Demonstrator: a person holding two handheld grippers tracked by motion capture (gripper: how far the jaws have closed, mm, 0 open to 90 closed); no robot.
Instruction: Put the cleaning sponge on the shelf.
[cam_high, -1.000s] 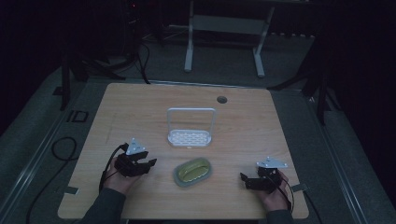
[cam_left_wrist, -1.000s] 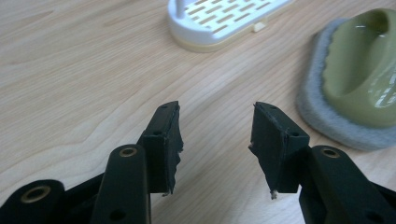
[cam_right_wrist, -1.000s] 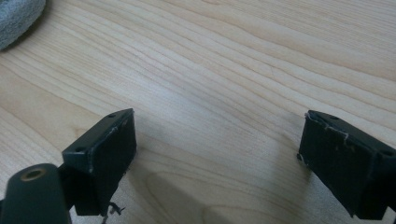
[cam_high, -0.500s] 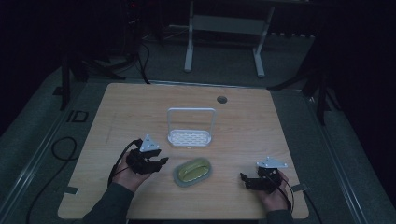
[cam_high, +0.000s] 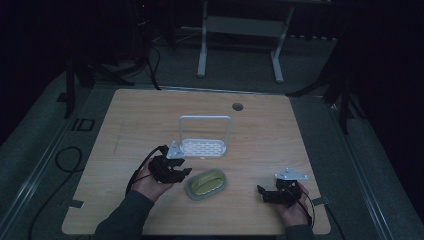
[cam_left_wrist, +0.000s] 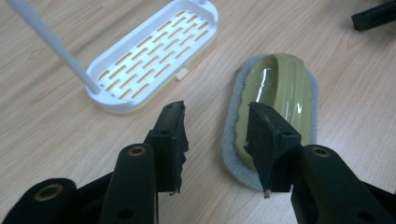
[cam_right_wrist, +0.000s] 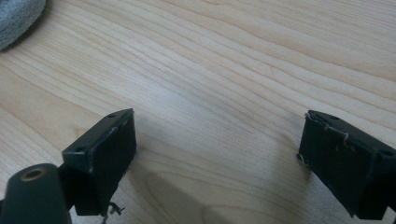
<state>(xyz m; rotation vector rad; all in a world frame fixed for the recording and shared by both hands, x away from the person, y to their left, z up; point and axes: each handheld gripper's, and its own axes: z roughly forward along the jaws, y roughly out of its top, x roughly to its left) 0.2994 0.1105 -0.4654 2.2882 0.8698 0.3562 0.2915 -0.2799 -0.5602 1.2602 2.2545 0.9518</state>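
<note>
A green scrubber on a grey sponge pad (cam_high: 206, 183) lies near the front middle of the wooden table (cam_high: 280, 135). Behind it stands a white slotted tray (cam_high: 202, 146) with a tall loop handle. My left gripper (cam_high: 185, 173) is open just left of the scrubber. In the left gripper view its jaws (cam_left_wrist: 217, 123) stand apart at the scrubber's (cam_left_wrist: 280, 93) near end, one jaw over the pad's edge, with the tray (cam_left_wrist: 154, 56) beyond. My right gripper (cam_high: 263, 194) rests open at the front right. Bare wood lies between its jaws (cam_right_wrist: 217, 140), and the pad's corner (cam_right_wrist: 18, 16) is far off.
A round cable hole (cam_high: 237, 106) sits at the table's far edge. A black cable (cam_high: 65, 160) loops on the floor to the left. White stand legs (cam_high: 240, 45) rise behind the table. The other gripper's jaw tip (cam_left_wrist: 373, 14) shows beyond the scrubber.
My left gripper has moved right and forward, from the table's left side up to the scrubber's end. The right gripper has stayed put.
</note>
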